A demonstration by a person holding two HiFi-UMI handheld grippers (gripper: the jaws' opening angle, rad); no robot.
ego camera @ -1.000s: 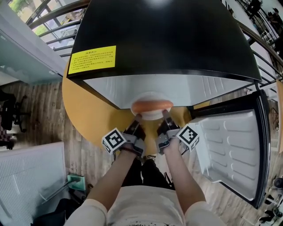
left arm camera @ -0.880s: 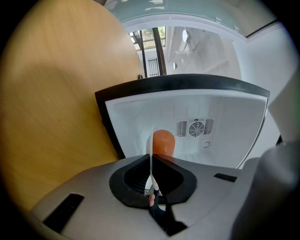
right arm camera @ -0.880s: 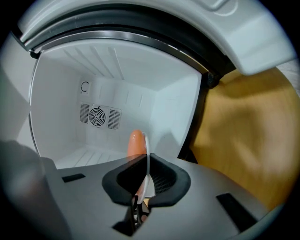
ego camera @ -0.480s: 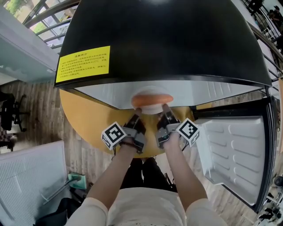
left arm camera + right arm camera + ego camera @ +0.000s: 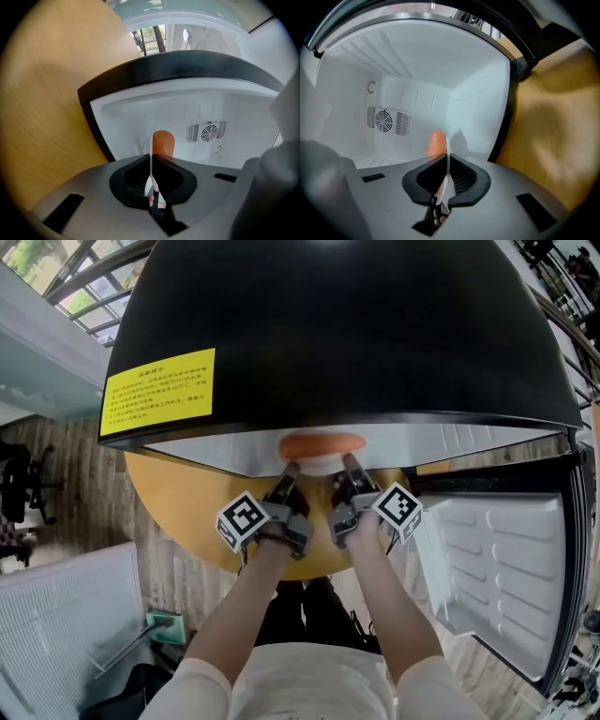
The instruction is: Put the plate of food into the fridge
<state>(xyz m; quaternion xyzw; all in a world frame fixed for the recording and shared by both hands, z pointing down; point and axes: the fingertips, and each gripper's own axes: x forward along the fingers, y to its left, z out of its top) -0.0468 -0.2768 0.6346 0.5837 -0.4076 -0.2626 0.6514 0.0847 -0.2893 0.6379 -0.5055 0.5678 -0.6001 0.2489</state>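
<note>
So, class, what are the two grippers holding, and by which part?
The plate of orange food: the left gripper clamps its near rim on the left, the right gripper on the right.

The fridge (image 5: 356, 324) ahead of both hand-held grippers is glossy black outside, with a yellow label (image 5: 157, 390) printed in dark characters, off to the left of the left hand-held gripper (image 5: 289, 472). Its lining (image 5: 417, 84) is plain white, with a pale grey slatted fan grille (image 5: 385, 120) straight ahead. The plate (image 5: 320, 465) is white, the food (image 5: 322, 442) on it orange. The left and the right hand-held gripper (image 5: 348, 466) are grey with black pads, each bearing a cube (image 5: 243, 522) patterned in black-and-white squares. The surface (image 5: 187, 507) beneath them is warm yellow-tan wood. Right of the right one, the door (image 5: 497, 568) is white inside, rimmed black. The floor (image 5: 66, 474) shows grey-brown planks.
</note>
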